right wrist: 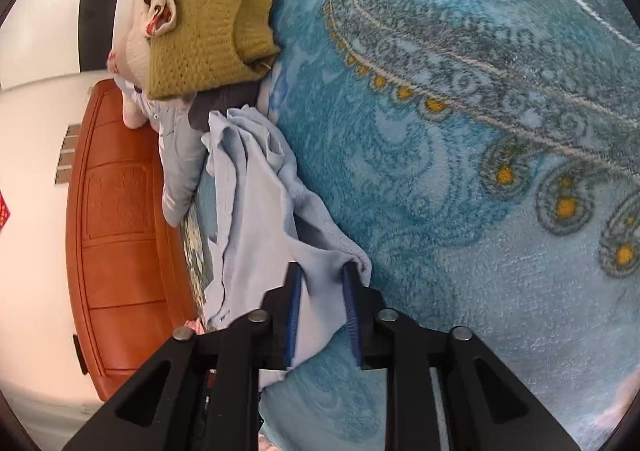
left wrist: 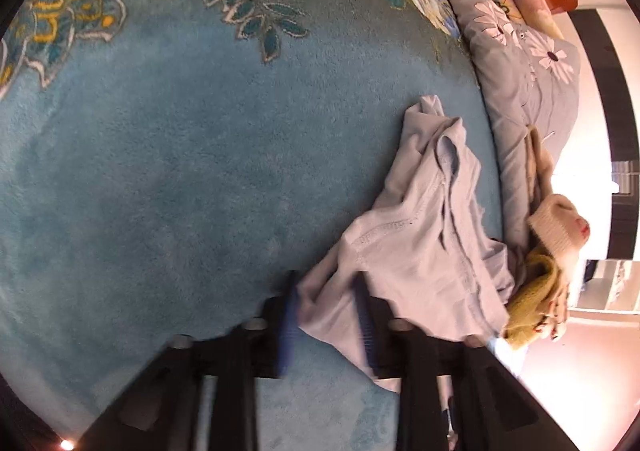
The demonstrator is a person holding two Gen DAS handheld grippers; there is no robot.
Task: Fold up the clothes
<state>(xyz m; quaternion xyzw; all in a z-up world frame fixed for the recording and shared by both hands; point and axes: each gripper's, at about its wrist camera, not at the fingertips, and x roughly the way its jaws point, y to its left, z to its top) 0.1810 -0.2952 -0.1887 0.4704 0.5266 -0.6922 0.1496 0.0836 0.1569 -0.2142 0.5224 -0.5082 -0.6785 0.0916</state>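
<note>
Pale blue garment (left wrist: 420,235) lies crumpled on teal blanket (left wrist: 180,171) of bed, beside pile of mustard knit (right wrist: 208,23) and other clothes.

Your left hand-held gripper (left wrist: 328,315): jaws spread, garment edge between them, not pinched.

Your right hand-held gripper (right wrist: 320,303): same, spread around hem corner.

Fabric looks thin, limp, light; will sag and bunch. Take hold at stitched hems or corners.

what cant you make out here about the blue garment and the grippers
- Pale blue garment: its type; bunched in both views.
- Left gripper: grip on the cloth; left wrist view is motion-blurred.
- Right gripper: pad contact; cloth fills the gap.
- Clothes pile: cut off by the frame edge.
</note>
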